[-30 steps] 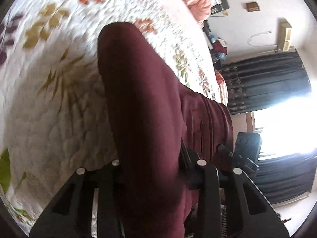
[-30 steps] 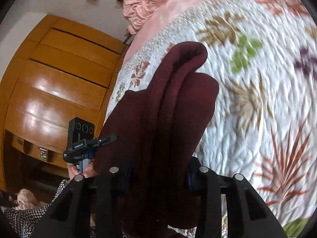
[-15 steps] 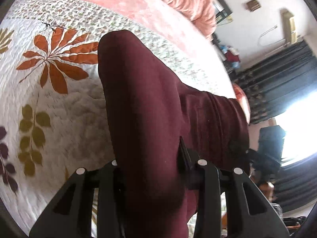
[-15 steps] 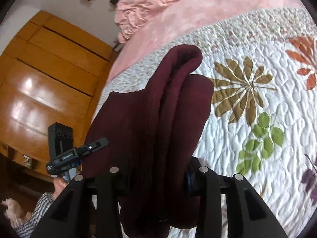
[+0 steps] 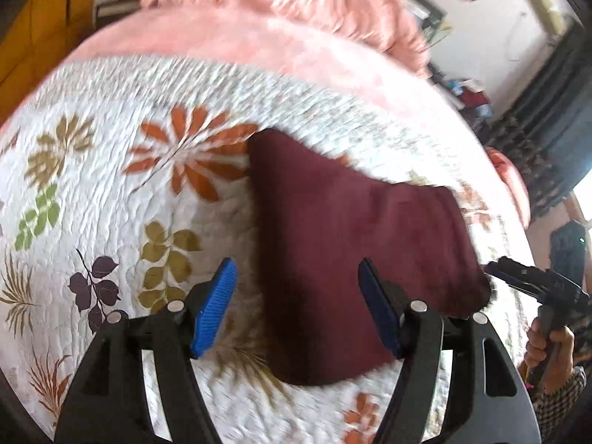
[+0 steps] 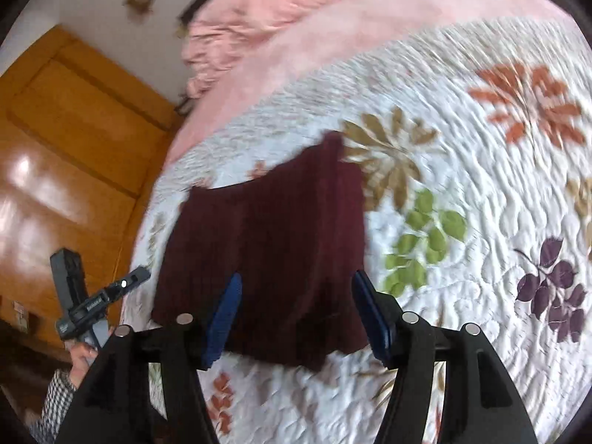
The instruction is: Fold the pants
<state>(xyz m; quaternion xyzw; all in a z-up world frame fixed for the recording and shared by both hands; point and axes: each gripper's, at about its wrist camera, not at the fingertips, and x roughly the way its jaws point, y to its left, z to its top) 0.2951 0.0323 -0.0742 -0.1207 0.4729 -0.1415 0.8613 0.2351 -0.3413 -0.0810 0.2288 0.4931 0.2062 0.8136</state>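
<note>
On the floral quilt [image 5: 111, 170] your folded maroon pants [image 5: 333, 244] lie flat; pink blanket [image 5: 229, 44] at twelve o'clock. Your left gripper [image 5: 296, 307] and right gripper [image 6: 296, 314] hover spread, empty.

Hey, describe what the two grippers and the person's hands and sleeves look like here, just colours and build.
Both the left gripper and right gripper have black open-frame fingers with silver round pins and ribbed blue pads. From outside, each shows a black handle with a boxy black unit on top. Bare hands grip the handles; the sleeve is black-and-white check. No cables visible.
</note>
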